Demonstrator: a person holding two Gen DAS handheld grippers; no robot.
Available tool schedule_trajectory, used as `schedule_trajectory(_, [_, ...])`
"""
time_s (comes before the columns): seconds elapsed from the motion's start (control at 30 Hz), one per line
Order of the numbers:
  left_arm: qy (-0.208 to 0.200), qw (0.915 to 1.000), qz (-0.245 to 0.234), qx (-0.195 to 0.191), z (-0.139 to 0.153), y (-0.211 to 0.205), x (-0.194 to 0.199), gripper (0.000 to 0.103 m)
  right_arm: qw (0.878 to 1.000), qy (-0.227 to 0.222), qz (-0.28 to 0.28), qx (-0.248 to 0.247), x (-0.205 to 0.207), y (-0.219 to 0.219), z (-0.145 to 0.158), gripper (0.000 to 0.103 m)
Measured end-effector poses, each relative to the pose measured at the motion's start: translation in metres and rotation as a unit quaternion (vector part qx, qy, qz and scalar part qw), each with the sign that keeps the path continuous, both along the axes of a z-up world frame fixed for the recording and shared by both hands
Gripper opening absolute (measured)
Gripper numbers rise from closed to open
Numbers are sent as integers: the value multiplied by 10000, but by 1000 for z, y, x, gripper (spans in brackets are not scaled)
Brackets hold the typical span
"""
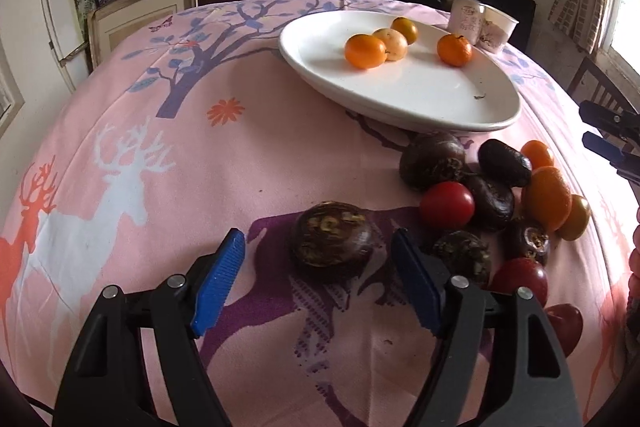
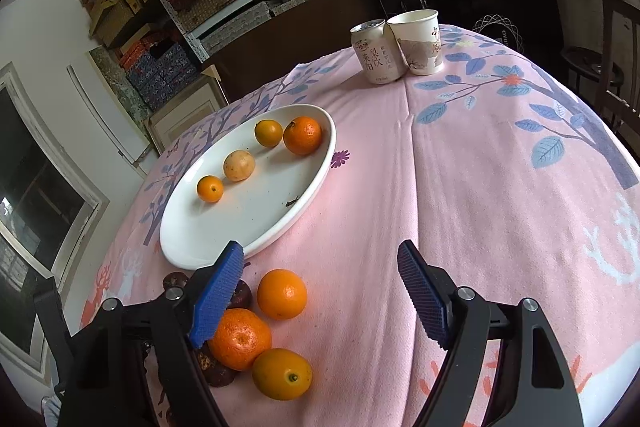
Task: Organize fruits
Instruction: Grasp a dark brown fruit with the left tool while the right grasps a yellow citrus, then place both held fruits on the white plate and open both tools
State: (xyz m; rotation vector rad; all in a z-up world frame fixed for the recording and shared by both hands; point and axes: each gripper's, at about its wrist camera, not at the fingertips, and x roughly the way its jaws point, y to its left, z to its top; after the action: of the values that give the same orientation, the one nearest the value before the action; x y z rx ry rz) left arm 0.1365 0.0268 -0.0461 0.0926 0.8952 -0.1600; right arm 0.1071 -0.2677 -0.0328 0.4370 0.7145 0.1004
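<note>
The left tongs (image 1: 318, 277) gape empty around a dark brown, round, rough-skinned fruit (image 1: 334, 241), lying just ahead between the jaws. The right tongs (image 2: 320, 291) are also spread and empty, farther off.

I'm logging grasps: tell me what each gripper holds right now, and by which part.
Nothing is held. The left gripper is open around a dark brown fruit without touching it; the right gripper is open over bare tablecloth.

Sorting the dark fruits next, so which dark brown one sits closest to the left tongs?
The lone dark brown round fruit lying between the open left tongs, apart from the clustered pile.
</note>
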Motion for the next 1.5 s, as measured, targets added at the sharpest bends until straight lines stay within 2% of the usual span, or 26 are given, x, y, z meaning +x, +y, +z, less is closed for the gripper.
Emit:
schedule_trajectory(0.17, [-48, 9999, 19, 99, 1, 0, -1, 71, 10000, -5, 16, -15, 0, 1, 0, 80])
schedule_trajectory(0.33, [-84, 9990, -170, 403, 0, -14, 1, 58, 9997, 70, 169, -160, -1, 9, -3, 80])
schedule_trajectory(0.4, [-86, 9990, -218, 373, 0, -14, 1, 55, 9992, 122, 295, -234, -8, 15, -5, 80])
schedule_trajectory(0.53, [-62, 9991, -367, 220, 1, -14, 0, 43, 9960, 188, 693, -538, -35, 31, -13, 80])
schedule_trajectory(0.67, [-72, 9990, -394, 223, 1, -16, 0, 42, 9928, 242, 899, -758, -46, 41, -18, 80])
schedule_trajectory(0.73, [-44, 9991, -387, 150, 0, -14, 1, 43, 9909, 295, 975, -880, -46, 46, -20, 76])
schedule_trajectory(0.9, [-40, 9992, -386, 137, 0, -13, 1, 43, 9837, 551, 1286, -1131, -43, 62, -31, 42])
schedule_trajectory(1.33, [-19, 9992, -392, 10, 1, -11, 1, 42, 9875, 486, 1273, -796, -36, 55, -32, 37])
schedule_trajectory(1.43, [-52, 9986, -480, -229, 3, -9, -1, 40, 9885, 330, 1255, -775, -39, 53, -26, 37])
schedule_trajectory(1.5, [-235, 9983, -481, -221, 8, -9, -6, 40, 9903, 178, 1155, -750, -44, 48, -21, 37])
